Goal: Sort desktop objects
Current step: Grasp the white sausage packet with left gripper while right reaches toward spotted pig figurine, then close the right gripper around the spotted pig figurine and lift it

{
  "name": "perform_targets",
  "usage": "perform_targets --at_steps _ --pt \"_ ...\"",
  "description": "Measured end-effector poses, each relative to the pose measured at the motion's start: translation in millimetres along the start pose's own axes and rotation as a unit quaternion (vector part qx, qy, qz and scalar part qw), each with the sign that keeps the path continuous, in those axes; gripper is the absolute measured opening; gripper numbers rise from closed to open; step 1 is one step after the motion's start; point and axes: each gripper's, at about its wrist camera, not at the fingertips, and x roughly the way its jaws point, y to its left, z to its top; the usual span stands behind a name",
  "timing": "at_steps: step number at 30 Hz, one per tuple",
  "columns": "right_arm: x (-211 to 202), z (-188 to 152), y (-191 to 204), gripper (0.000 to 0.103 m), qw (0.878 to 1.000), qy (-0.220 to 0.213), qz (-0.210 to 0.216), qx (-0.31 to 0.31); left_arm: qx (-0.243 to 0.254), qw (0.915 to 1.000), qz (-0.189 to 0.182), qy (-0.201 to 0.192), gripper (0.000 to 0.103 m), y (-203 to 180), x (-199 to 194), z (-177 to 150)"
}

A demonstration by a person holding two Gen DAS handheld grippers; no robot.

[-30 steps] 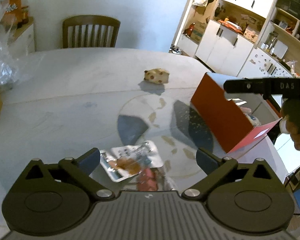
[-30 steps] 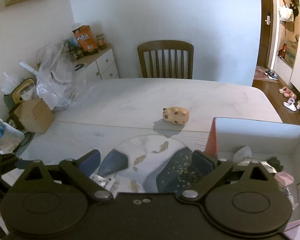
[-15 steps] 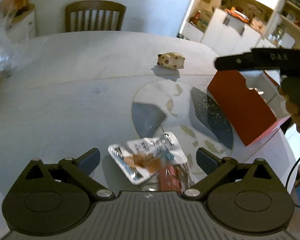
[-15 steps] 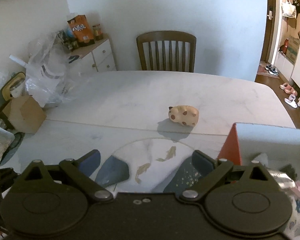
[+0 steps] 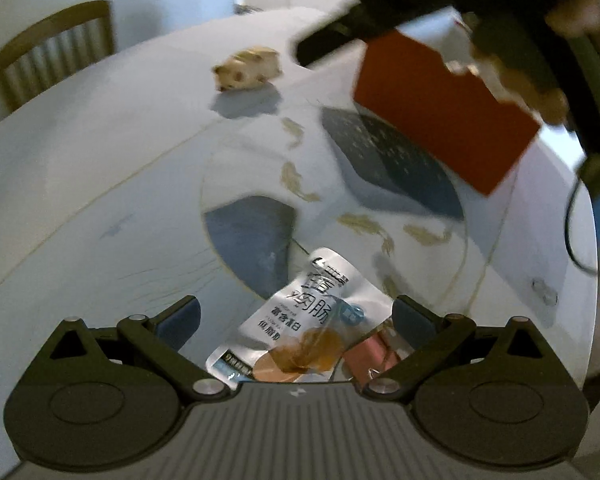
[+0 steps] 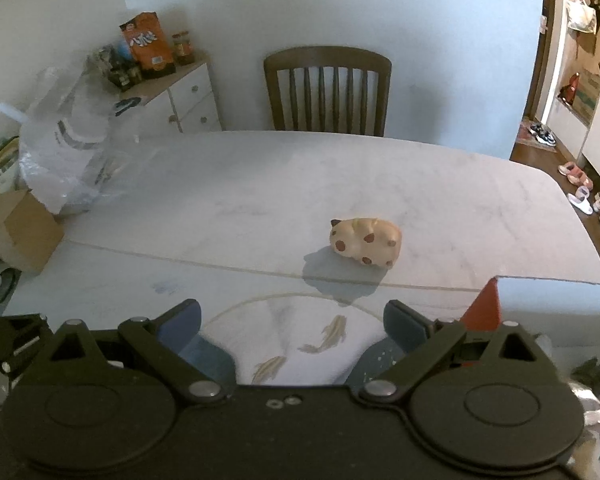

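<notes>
Snack packet: lying flat on the round patterned mat, now sitting between the left claw's fingers, closer in than a second ago.
Left gripper: spread wide, gripping nothing, having swung in over the packet; its view is tilting and blurring.
Right gripper: jaws wide apart, carrying nothing, now facing farther across the table.
Spotted toy: resting on the table beyond the mat, unmoved.
Red box: standing at the mat's right edge, its corner now showing less in the right view.
</notes>
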Motion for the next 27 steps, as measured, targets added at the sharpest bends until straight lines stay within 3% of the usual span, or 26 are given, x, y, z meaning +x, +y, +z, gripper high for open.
perform_targets --at_steps 3,8,15,23,27 --pt "10.1 6.1 -1.9 0.098 1.000 0.004 -0.004 0.007 0.027 0.9990 -0.025 0.023 0.102 -2.1 13.4 5.1" --pt "30.2 15.7 -3.7 0.098 1.000 0.008 -0.024 0.005 0.050 0.9968 -0.037 0.050 0.102 -1.5 33.4 13.9" --pt "67.0 32.8 -19.9 0.098 0.998 0.017 -0.062 0.025 0.056 0.9957 -0.054 0.049 0.102 5.8 39.8 18.0" --pt "99.4 44.4 -30.3 0.098 0.995 0.027 -0.093 0.032 0.082 0.9959 0.008 0.038 0.101 14.7 42.9 12.2" --pt "109.2 47.4 -31.3 0.098 0.994 0.029 -0.098 0.026 0.066 0.9971 0.026 0.029 0.098 21.9 41.4 9.2"
